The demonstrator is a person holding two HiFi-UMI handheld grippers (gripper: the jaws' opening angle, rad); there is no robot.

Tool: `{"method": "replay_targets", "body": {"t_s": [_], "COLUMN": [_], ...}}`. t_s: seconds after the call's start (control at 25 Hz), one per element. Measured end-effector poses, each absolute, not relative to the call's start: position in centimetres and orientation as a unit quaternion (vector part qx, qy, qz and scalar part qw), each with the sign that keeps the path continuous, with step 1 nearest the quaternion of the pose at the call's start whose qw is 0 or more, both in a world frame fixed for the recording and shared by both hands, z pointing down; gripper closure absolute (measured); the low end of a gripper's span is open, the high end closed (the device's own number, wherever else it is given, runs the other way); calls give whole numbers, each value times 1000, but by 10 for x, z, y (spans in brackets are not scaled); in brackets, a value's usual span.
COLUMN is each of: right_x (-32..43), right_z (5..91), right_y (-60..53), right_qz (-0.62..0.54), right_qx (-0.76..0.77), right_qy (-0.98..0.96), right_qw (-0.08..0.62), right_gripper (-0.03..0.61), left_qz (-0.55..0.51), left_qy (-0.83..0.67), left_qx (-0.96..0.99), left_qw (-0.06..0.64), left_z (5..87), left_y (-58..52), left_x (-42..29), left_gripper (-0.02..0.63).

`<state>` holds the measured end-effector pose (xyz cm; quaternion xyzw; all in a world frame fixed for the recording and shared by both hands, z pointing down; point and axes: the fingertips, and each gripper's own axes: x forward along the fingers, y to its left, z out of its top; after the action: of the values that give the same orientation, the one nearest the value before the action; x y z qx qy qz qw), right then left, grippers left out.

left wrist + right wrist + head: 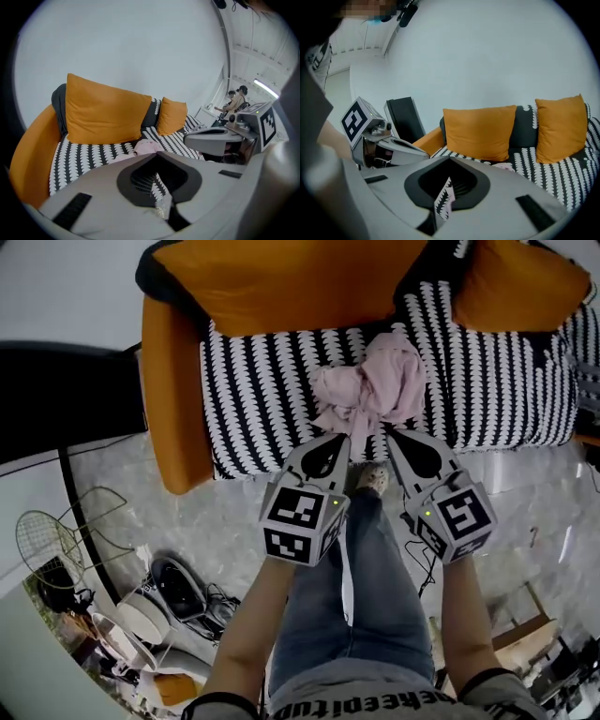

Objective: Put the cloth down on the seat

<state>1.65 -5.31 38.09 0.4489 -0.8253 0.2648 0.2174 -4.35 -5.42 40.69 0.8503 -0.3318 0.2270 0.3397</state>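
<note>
Left tongs (339,442) and right tongs (395,437) stood closed, seemingly empty. Pink cloth (373,385) already lay on the seat (262,395); only withdrawal seemed left.

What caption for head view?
Pink cloth on striped seat; left hand-held gripper, right hand-held gripper shut beside it.

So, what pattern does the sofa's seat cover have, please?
Sofa seat cover: black-and-white scalloped stripes, clearest in the head view.
</note>
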Motion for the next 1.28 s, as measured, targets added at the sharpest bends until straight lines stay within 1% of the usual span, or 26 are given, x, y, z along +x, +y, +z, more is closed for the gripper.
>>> {"method": "replay_targets", "body": {"t_s": [0.36,0.8,1.28], "right_x": [-7,-33,-51], "right_z": [293,183,89], "right_y": [-16,11,51], "right_qz": [248,179,99], "right_qx": [469,488,509], "right_qy": [-832,-845,-850], "right_qw": [162,127,93], "right_gripper": [583,583,583], "left_qz": [187,133,74], "left_qy": [-293,-276,-232], "left_qx": [884,924,958], "left_qw": [311,227,149], "left_z": [311,200,106], "left_y": [-20,-2,43], "left_x": [-48,-61,-67], "left_gripper": [595,595,595]}}
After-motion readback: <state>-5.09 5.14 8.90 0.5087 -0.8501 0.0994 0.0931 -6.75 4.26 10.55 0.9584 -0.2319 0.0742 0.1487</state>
